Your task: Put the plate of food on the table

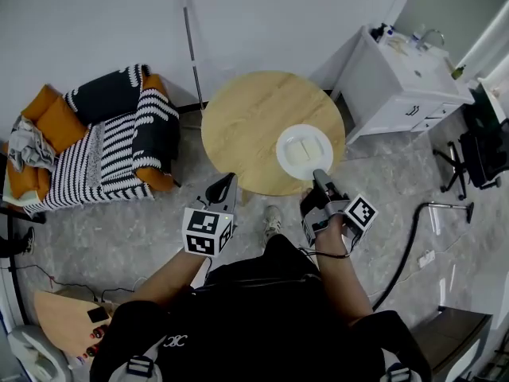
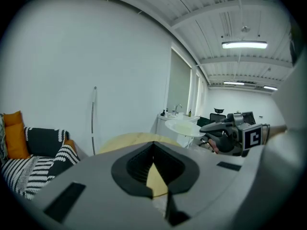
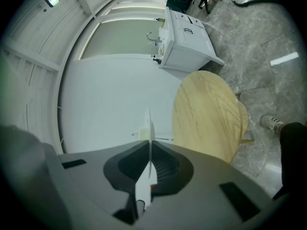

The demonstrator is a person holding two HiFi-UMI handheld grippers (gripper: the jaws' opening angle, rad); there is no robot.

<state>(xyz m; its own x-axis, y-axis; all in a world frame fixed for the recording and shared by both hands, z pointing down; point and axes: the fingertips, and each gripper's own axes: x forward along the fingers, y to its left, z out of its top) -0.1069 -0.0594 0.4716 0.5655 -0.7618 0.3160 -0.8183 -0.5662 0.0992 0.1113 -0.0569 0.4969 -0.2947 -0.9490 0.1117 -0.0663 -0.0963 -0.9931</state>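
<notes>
Your right tongs were clenched on the near rim of the white plate. In the right gripper view that rim ran edge-on between the two dark pads of those tongs, with the plate rising thin and upright past them. Pale squares of food lay on the plate. You held it over the right part of the round wooden counter, close to its near edge. From the left gripper view the plate seemed raised a little above the counter rather than set on it.

Your left tongs were closed at the tips with nothing between them, just off the counter's near edge and well apart from the plate.

A sofa with a striped blanket stood to the left, and a white sink cabinet to the right.
</notes>
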